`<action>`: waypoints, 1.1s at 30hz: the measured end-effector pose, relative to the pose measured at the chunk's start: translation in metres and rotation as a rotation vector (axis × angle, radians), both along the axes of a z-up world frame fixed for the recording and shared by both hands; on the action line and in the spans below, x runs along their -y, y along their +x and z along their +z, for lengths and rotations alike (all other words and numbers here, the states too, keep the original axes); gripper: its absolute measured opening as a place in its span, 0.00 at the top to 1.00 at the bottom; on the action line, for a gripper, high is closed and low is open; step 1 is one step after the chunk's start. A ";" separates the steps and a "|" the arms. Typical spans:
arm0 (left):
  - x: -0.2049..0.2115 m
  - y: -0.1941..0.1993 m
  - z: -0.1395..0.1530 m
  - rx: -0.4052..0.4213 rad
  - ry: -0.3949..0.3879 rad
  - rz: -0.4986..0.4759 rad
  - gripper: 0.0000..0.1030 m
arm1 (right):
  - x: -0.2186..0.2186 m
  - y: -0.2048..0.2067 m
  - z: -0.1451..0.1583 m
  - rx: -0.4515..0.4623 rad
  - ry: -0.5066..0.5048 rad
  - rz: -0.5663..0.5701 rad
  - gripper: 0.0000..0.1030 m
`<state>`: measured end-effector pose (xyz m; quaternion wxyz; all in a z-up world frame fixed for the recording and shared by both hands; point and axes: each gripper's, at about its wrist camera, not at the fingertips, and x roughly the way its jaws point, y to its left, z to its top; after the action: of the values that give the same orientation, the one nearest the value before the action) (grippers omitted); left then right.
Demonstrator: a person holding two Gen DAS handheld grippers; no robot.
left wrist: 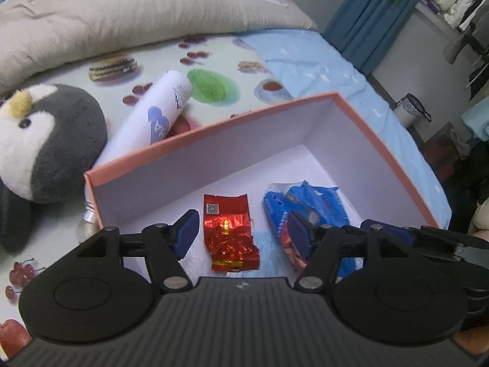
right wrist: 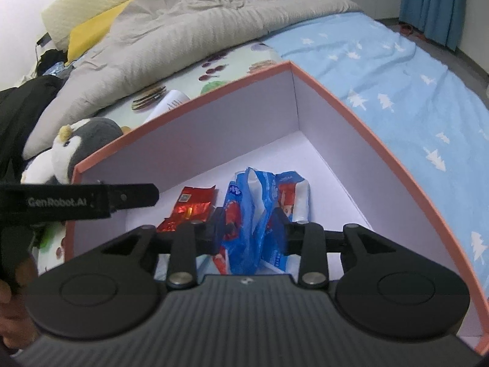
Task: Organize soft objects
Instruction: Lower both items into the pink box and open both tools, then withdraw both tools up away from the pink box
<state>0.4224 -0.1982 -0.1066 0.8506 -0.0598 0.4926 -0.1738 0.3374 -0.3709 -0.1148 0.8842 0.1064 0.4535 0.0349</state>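
Note:
An orange-rimmed box (left wrist: 207, 128) with a white inside stands on the bed. In it lie a red foil packet (left wrist: 227, 229) and a crumpled blue snack bag (left wrist: 305, 208). My left gripper (left wrist: 244, 232) is open over the box, its fingers either side of the red packet, holding nothing. My right gripper (right wrist: 249, 223) is open inside the box (right wrist: 351, 98), with the blue bag (right wrist: 253, 202) between its fingers; the red packet (right wrist: 189, 208) lies to its left. A grey and white penguin plush (left wrist: 39, 140) and a white tube (left wrist: 152, 116) lie outside the box, at its left.
A beige quilt (left wrist: 122, 12) lies bunched at the back of the bed. A fruit-print mat (left wrist: 220, 70) and a light blue sheet (right wrist: 397, 70) cover the bed. The left gripper's arm (right wrist: 76, 200) shows at the left of the right wrist view.

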 end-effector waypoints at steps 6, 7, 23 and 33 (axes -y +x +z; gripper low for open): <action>-0.011 -0.031 0.038 0.066 -0.015 0.013 0.33 | -0.004 -0.028 0.032 0.061 0.001 0.000 0.64; -0.013 -0.038 0.045 0.078 -0.018 0.015 0.33 | -0.005 -0.034 0.038 0.072 0.002 -0.001 0.64; -0.040 -0.174 0.136 0.269 -0.071 0.009 0.33 | -0.030 -0.148 0.119 0.253 -0.016 -0.029 0.64; -0.063 -0.263 0.168 0.344 -0.098 -0.009 0.33 | -0.048 -0.225 0.140 0.305 -0.020 -0.053 0.64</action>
<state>0.1598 -0.1355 0.0609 0.9177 -0.0682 0.3309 -0.2092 0.1119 -0.3226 0.0250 0.9444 0.1032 0.3114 0.0226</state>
